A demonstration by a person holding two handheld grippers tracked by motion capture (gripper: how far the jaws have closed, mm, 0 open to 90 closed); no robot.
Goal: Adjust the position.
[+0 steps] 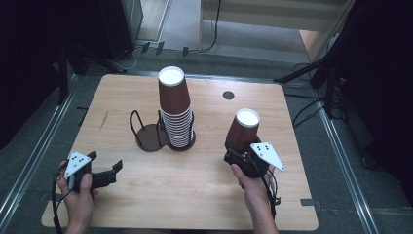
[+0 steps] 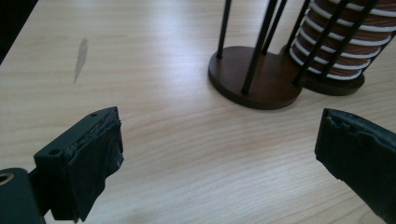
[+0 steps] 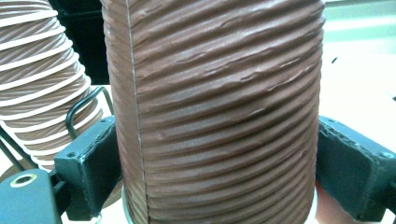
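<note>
A single brown ribbed paper cup (image 1: 243, 129), upside down with its white base up, is held over the right half of the wooden table (image 1: 204, 195). My right gripper (image 1: 237, 152) is shut on its lower part; in the right gripper view both pads press the cup's (image 3: 215, 93) sides, the right gripper (image 3: 219, 179) low on it. A tall stack of upturned brown cups (image 1: 175, 112) stands in a dark wire holder (image 1: 146, 136) at the table's middle. My left gripper (image 1: 116, 169) hovers open at the front left, its jaws wide apart and nothing between them, pointing toward the holder (image 2: 254, 84).
The holder's left bay (image 1: 141, 127) has no cups in it. A small black round hole (image 1: 228, 95) sits near the table's far edge and a faint scuff (image 1: 103, 121) marks its left side. Stand legs and cables (image 1: 311, 73) lie on the floor beyond.
</note>
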